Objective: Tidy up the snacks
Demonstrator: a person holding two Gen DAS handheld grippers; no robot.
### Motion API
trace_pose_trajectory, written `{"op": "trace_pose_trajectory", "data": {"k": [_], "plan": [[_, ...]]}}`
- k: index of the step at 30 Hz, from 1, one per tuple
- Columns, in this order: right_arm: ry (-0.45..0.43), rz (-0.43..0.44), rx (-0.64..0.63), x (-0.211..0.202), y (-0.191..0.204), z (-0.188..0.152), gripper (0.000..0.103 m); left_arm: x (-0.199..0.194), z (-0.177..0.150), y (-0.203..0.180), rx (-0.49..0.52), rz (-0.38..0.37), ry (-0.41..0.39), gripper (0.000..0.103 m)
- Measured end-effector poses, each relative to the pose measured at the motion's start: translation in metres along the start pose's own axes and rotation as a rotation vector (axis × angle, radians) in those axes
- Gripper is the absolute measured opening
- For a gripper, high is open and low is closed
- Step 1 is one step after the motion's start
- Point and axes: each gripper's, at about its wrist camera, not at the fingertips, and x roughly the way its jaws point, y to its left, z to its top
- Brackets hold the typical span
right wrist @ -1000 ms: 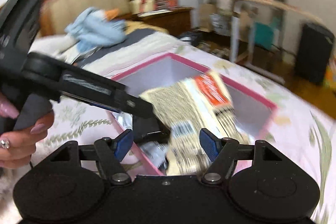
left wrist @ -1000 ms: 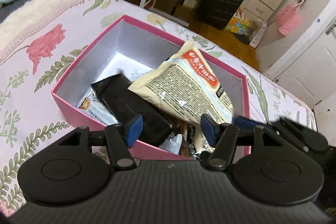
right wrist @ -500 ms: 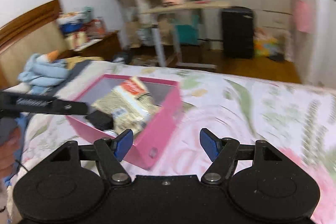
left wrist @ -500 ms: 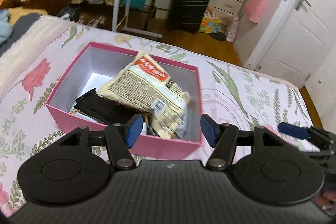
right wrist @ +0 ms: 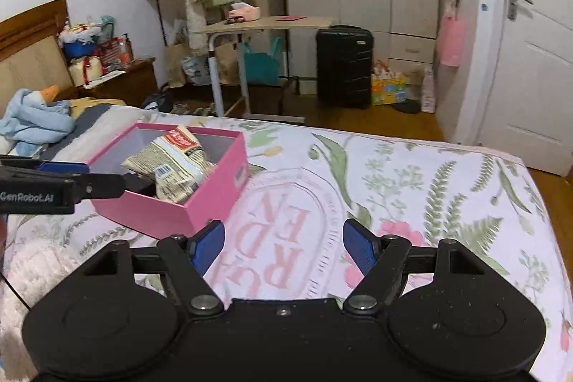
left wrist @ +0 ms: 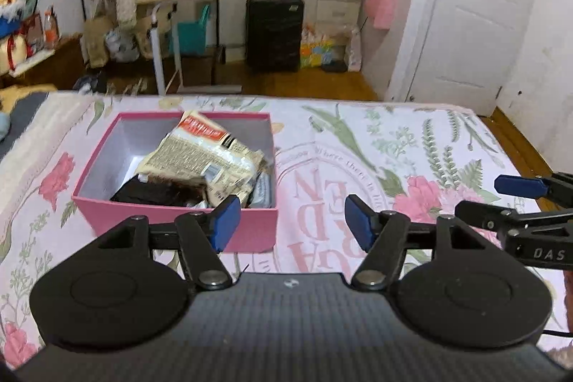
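2 tools, left tool [left wrist: 288, 217] and right tool [right wrist: 283, 246], gape empty; crumpled beige snack packet [left wrist: 204, 156] fills the pink box [left wrist: 172, 221] on the bed [left wrist: 394, 145].

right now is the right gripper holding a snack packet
No, the right gripper is open with nothing between its fingers, and the snack packet lies in the pink box.

my right gripper [left wrist: 519, 188] cut off by the left view's right edge, black packet [left wrist: 154, 192] mostly buried under the cream snack bag [left wrist: 200, 156], bag's print too small to read, pink box [left wrist: 172, 221] floor largely covered
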Motion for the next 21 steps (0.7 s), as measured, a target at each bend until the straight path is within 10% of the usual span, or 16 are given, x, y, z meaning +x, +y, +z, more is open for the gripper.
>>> {"op": "trace_pose_trajectory", "data": {"k": [21], "plan": [[0.124,-0.185,0.145,0.012,-0.029,-0.022,0.1,0.01,-0.024,-0.023,0.085,0.075,0.034,0.094]]}}
